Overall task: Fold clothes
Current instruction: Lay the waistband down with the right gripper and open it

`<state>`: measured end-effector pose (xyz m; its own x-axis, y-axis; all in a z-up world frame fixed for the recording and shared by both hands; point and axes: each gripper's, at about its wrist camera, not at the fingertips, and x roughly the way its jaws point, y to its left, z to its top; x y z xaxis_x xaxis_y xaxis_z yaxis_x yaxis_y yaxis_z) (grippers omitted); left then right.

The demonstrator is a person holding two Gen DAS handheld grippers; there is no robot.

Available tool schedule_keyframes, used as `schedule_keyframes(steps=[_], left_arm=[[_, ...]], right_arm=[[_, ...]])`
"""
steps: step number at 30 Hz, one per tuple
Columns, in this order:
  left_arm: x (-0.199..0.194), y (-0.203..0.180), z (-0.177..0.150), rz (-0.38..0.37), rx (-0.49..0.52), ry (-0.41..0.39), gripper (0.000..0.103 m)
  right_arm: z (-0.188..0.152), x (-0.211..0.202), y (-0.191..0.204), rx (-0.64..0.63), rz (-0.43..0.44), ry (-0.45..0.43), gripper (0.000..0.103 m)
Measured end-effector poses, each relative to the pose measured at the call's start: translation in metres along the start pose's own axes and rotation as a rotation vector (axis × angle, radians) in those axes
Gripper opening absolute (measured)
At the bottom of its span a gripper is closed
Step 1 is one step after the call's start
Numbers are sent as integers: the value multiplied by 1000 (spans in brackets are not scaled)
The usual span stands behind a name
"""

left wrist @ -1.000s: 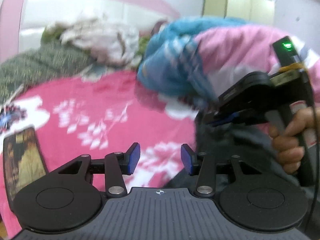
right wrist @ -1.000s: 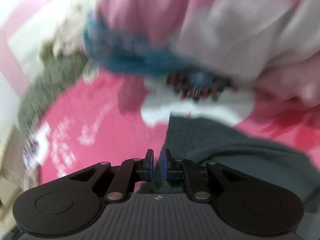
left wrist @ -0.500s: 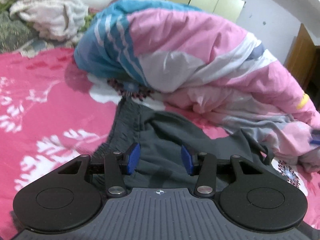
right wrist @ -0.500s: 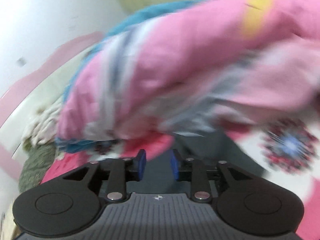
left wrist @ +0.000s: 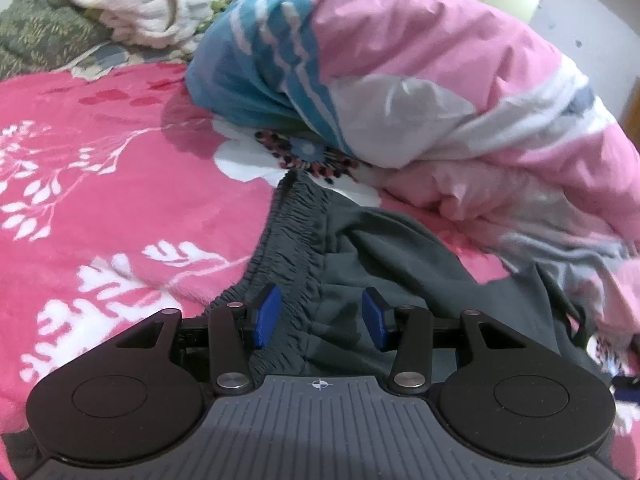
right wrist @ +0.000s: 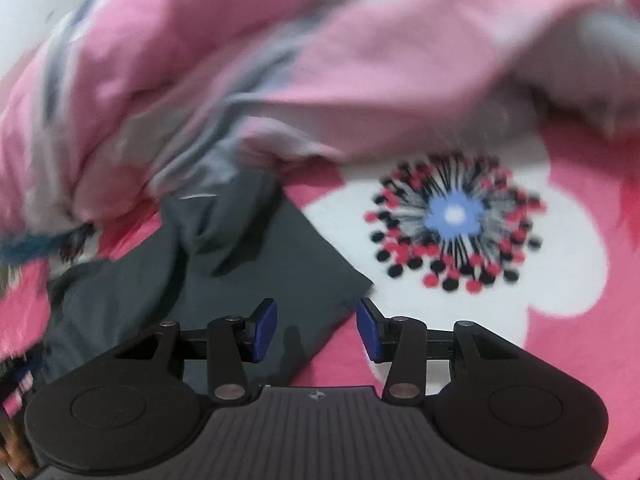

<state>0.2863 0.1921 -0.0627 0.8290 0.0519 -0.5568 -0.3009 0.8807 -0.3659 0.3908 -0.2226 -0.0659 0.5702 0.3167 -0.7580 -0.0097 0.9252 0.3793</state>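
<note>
1. The left gripper [left wrist: 321,322] has its two blue pads apart, and nothing is pinched between them.
2. Right under and between those pads lie the dark grey pants [left wrist: 372,264], flat on the bed. I cannot tell if the pads touch the cloth.
3. The stretchy waistband [left wrist: 288,240] of the pants starts at the left pad and runs away from it, up and a bit to the right.
4. The right gripper [right wrist: 316,330] has just been opening its jaws. Its pads are apart now and hold nothing.
5. A corner [right wrist: 352,280] of the pants lies between the right gripper's pads and just past them. The rest of that cloth spreads off to the left of the jaws.
6. Under the pants is a pink blanket [left wrist: 100,184] with white flowers. One big white flower with a blue middle [right wrist: 454,216] sits past the right gripper's right pad.
7. Farther past both grippers is a big puffy quilt [left wrist: 420,72] in pink, grey, white and blue. It looks blurry in the right wrist view.
8. Farthest away, up and left of the left jaws, is a heap of pale cloth [left wrist: 132,4] on a green cover [left wrist: 40,36].
</note>
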Motion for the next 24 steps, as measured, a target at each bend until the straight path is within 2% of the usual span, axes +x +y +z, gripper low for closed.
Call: schedule_keyframes(steps=[4,5,6,7,8,13,17,21,24], left_arm=[[3,0,1,13,-1,-8,45],[3,-1,1,17,3,-10,45],[3,-2,1,21,7,-11,45],[4,-2,1,23,9,-13,45],[4,-3,0,25,10,-14,45],[3,-1,1,20,-1,-17,45],[4,1,2,12,-15,-17,45],[4,1,1,15,-5,-19,45],[4,0,1,16,-2,-19,45]], right_arm=[[2,11,-13,38,20,-9,46],[2,11,-14,41,26,-17,41],[3,11,-15,41,31,-24,35],[3,11,-17,44,38,-28,15],[3,10,-18,47,46,-30,3],[-5,-23,-27,105,80,-110,2],[-25,-56,-41,189,84,-138,2],[-52,-71,-65,293,59,-129,2],[-67,-66,-78,344,46,-76,3]])
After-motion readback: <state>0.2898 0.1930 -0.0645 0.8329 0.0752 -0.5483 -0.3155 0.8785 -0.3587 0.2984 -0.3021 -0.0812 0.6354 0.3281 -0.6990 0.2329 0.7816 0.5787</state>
